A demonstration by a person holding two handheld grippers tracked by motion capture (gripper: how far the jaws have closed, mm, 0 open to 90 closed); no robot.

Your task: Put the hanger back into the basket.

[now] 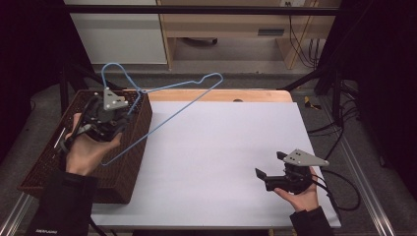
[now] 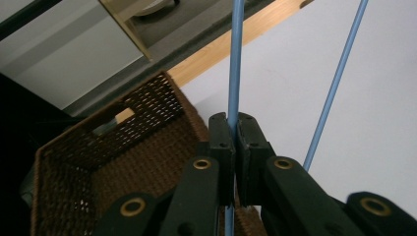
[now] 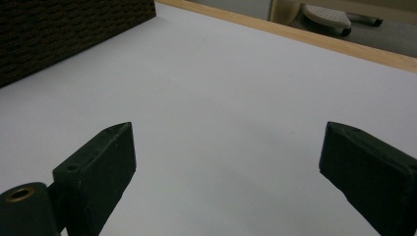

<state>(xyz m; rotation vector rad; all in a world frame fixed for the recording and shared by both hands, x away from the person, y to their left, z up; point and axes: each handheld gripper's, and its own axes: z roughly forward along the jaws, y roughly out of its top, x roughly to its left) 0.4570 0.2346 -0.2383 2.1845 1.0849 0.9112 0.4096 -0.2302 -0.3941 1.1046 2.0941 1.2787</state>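
Observation:
A thin blue wire hanger (image 1: 169,105) hangs in the air over the left part of the table, its hook toward the back left and its long bar slanting down over the basket. My left gripper (image 1: 132,104) is shut on one of its wires above the brown woven basket (image 1: 129,162). In the left gripper view the two black jaws pinch the blue hanger wire (image 2: 235,64) between them, with my left gripper (image 2: 234,122) over the basket (image 2: 74,167). My right gripper (image 1: 269,164) rests low over the white table sheet at the front right, jaws wide apart. Nothing lies between the jaws of my right gripper (image 3: 226,147).
The white sheet (image 1: 221,147) covers the table, with a wooden edge (image 1: 221,95) at the back. Beyond it stand a white cabinet (image 1: 118,34) and wooden shelving (image 1: 246,29). Black cables (image 1: 339,187) trail off the right side. The basket corner (image 3: 59,34) shows far left in the right gripper view.

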